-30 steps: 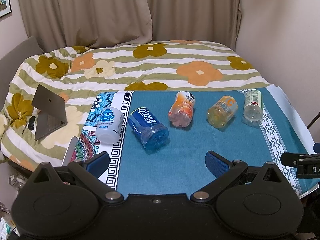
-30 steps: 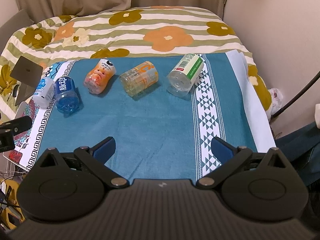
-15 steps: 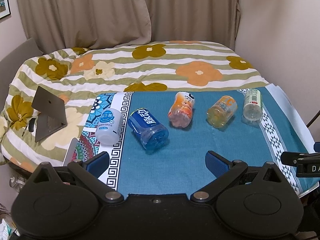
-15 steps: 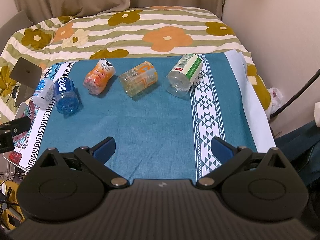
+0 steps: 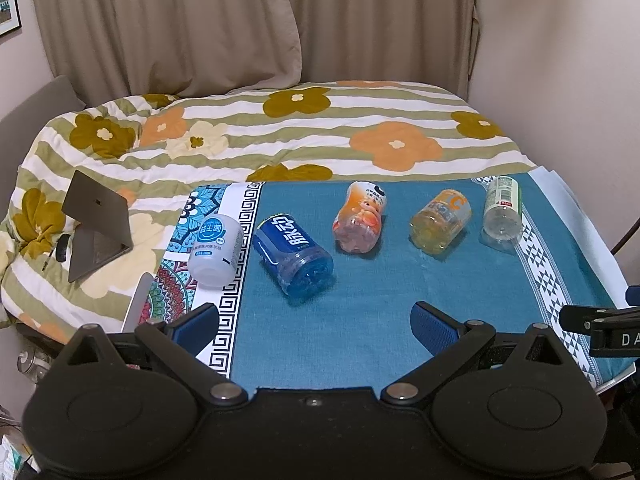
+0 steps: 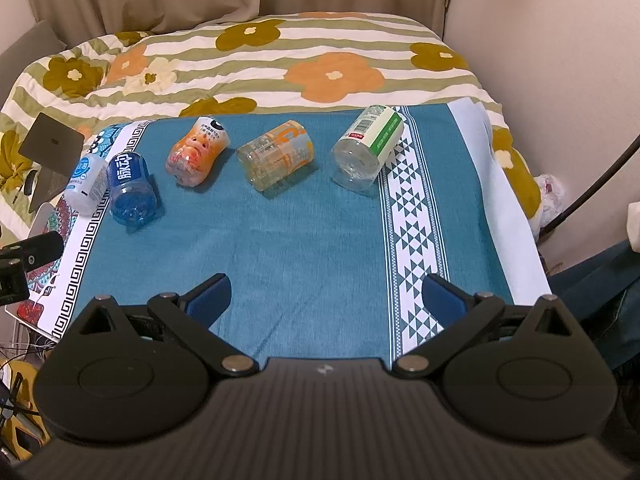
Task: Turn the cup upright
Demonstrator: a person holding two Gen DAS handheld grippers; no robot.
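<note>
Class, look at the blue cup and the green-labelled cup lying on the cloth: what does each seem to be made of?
Blue cup: probably clear blue-tinted plastic, glossy; its ribbed base shows through. Green-labelled cup: likely colourless transparent plastic; the cloth shows through its base, and a matte printed label wraps it.

Left tongs (image 5: 314, 322) spread wide, nothing between the blue pads (image 5: 430, 322) — held above the near edge of the worktop's teal cloth (image 5: 380, 300). Five cups lie on their sides in a row: white cup (image 5: 216, 250) on the patterned border, blue cup (image 5: 294, 258) just beside it, then pink cup (image 5: 360, 218), orange cup (image 5: 440, 218) and clear green-labelled cup (image 5: 502, 212). Behind — flowered bedspread (image 5: 300, 132), a laptop (image 5: 96, 224) half open on it.
</note>
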